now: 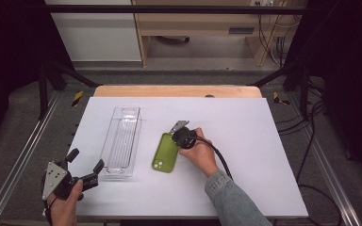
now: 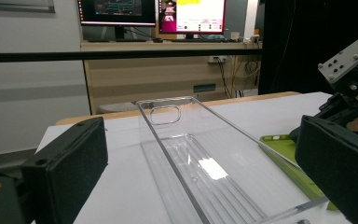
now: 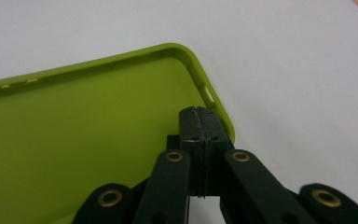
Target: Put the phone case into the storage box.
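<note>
white bench [image 1: 245, 141]: right claw [image 3: 200, 116] pinching shut at green phone case [image 1: 166, 152] rim at 3 o'clock, thin wall risking slipping; left claw [image 1: 85, 162] gaping, holding nothing.

White table top [image 1: 245, 141], clear plastic tray [image 1: 122, 141] laid just ahead of the left gripper [image 1: 82, 165], green phone case [image 1: 166, 153] laid under the right gripper [image 1: 181, 136]

Even overhead light, dark surroundings, soft close-ups

The white tabletop [image 1: 264, 141] was brightly and evenly lit, with black edges around it in the high view. A glare patch sat on the clear plastic bin [image 2: 205, 168]. The nearest black fingers [image 2: 70, 163] were blurred, and the green phone case [image 3: 74, 130] looked slightly soft.
</note>
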A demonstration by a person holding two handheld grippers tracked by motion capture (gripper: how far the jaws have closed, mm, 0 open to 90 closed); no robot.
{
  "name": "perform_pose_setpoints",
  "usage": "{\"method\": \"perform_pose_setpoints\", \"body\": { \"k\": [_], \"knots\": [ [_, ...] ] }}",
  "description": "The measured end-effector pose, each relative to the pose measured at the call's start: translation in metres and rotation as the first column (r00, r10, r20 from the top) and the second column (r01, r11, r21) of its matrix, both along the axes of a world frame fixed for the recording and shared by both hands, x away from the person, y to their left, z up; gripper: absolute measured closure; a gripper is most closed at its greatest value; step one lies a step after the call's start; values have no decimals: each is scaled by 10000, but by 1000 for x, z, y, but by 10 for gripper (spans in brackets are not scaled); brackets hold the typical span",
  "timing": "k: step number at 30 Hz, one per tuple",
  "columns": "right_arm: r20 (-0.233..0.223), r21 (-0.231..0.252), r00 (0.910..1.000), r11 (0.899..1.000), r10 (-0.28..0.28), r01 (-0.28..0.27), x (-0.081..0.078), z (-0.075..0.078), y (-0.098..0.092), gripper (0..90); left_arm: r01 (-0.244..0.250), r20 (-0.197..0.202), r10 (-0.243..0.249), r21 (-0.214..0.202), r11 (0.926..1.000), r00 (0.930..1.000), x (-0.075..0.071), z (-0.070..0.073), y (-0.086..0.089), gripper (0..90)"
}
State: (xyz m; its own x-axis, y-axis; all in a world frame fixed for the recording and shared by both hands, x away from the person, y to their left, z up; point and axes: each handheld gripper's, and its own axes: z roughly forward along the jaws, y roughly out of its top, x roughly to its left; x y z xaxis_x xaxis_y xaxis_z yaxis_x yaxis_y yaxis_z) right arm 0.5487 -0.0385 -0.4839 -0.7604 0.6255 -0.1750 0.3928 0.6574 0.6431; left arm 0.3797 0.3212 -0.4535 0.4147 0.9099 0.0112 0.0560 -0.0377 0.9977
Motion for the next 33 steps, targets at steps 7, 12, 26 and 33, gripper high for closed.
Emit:
{"method": "perform_pose_setpoints", "body": {
  "k": [7, 12, 26, 33],
  "knots": [
    [-332, -107, 9989, 9994, -332, 329, -7, 3, -19, 900, 9, -18, -9, 44, 10000, 10000, 0, 0, -1, 19],
    [-507, 10, 9969, 9982, -606, 607, -17, 4, -34, 900, 67, -15, -66, 61, 10000, 10000, -1, 0, -2, 19],
    [-1038, 278, 9912, 9960, -817, 850, -40, 5, -57, 900, 14, -63, -14, 28, 10000, 10000, 0, 0, -1, 19],
    [-1230, 438, 9894, 9956, -766, 826, -51, 7, -61, 900, 7, -52, -6, 45, 10000, 10000, -1, 0, -2, 19]
  ]
}}
